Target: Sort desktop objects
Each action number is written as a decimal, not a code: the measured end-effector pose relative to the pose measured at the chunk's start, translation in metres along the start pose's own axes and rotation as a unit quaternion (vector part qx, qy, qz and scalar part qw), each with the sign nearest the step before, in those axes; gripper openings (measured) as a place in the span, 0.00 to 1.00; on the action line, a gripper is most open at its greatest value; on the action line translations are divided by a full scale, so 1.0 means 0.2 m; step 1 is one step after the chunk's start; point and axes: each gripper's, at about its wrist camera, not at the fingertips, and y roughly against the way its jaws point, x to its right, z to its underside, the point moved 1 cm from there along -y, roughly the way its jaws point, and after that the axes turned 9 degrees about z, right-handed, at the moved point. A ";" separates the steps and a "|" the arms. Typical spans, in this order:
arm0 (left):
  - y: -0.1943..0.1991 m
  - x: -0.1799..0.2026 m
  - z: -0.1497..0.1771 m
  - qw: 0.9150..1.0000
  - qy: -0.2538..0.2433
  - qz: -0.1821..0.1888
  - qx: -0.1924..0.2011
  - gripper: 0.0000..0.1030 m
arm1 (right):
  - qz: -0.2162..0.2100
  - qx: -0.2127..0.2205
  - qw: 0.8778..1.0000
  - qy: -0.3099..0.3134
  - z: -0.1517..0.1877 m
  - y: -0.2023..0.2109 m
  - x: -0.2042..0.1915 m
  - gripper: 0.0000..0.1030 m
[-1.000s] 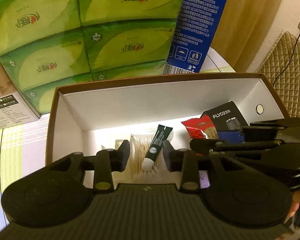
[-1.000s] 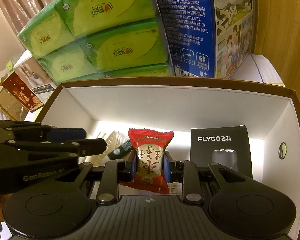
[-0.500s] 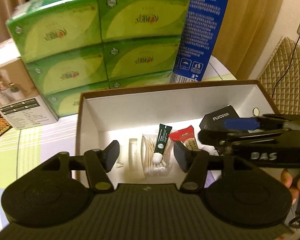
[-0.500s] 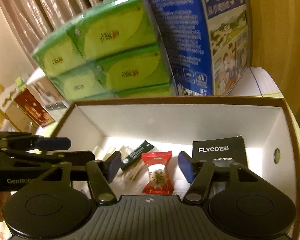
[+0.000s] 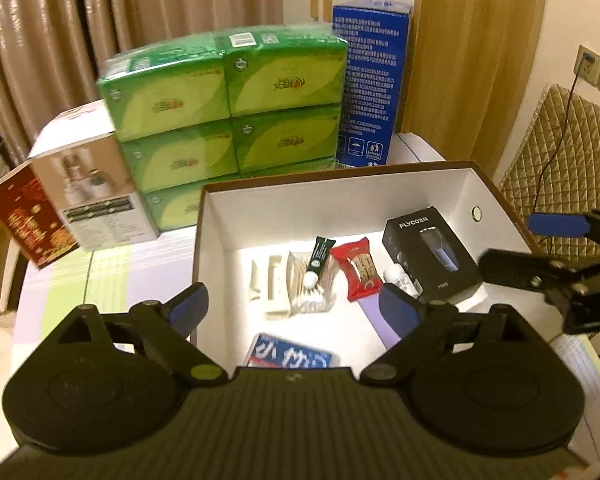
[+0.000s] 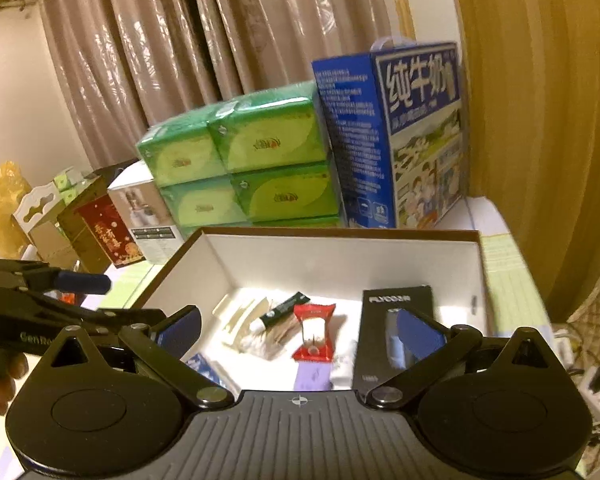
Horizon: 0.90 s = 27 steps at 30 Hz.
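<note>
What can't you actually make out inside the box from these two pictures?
- Blue packet: left wrist view, lower part cut off by the left gripper's body; print blurred.
- Small white bottle: partly hidden behind that gripper's finger.
- Purple item: right wrist view, near end hidden by the right gripper; identity unclear.
- Black shaver box: lettering blurred, front partly covered by a finger.

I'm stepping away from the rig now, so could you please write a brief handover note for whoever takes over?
Left gripper: open, empty, above the box.
Right gripper: open, empty, above the box.
In the brown-rimmed white cardboard box: red snack packet, black FLYCO shaver carton, dark green tube on cotton swabs, blue-and-red pack.
Done: those are boxed.
Left: no loose desktop items visible; check outside these views.
</note>
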 end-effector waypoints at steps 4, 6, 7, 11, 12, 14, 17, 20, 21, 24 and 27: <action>0.13 0.05 0.06 1.000 0.015 -0.008 0.009 0.91 | 0.014 0.004 1.000 0.010 0.06 0.14 0.00 0.98; 0.20 0.08 0.09 1.000 0.017 -0.019 0.014 0.93 | 0.021 0.003 1.000 0.012 0.09 0.22 0.00 0.98; 0.23 0.10 0.10 1.000 0.016 -0.021 0.017 0.93 | 0.023 0.004 1.000 0.012 0.11 0.26 0.00 0.98; 0.37 0.19 0.17 0.999 0.015 -0.034 0.026 0.95 | 0.020 0.004 1.000 0.003 0.17 0.41 0.02 0.98; 0.39 0.21 0.19 0.999 0.017 -0.035 0.028 0.96 | 0.019 0.005 1.000 0.001 0.18 0.44 0.02 0.98; 0.45 0.25 0.22 0.999 0.020 -0.038 0.032 0.96 | 0.014 0.008 1.000 0.002 0.21 0.50 0.03 0.98; 0.52 0.31 0.27 0.998 0.024 -0.046 0.041 0.98 | 0.008 0.007 1.000 0.003 0.25 0.58 0.02 0.98; 0.59 0.36 0.31 0.997 0.027 -0.053 0.049 0.99 | 0.006 0.006 1.000 0.002 0.28 0.63 0.02 0.98; 0.61 0.37 0.32 0.997 0.029 -0.055 0.051 0.99 | 0.003 0.006 1.000 0.001 0.29 0.65 0.02 0.98; 0.67 0.41 0.36 0.996 0.033 -0.056 0.056 0.99 | -0.001 0.007 1.000 0.004 0.31 0.70 0.01 0.98; 0.71 0.44 0.38 0.996 0.037 -0.058 0.059 0.99 | 0.000 0.011 1.000 0.014 0.33 0.74 0.00 0.98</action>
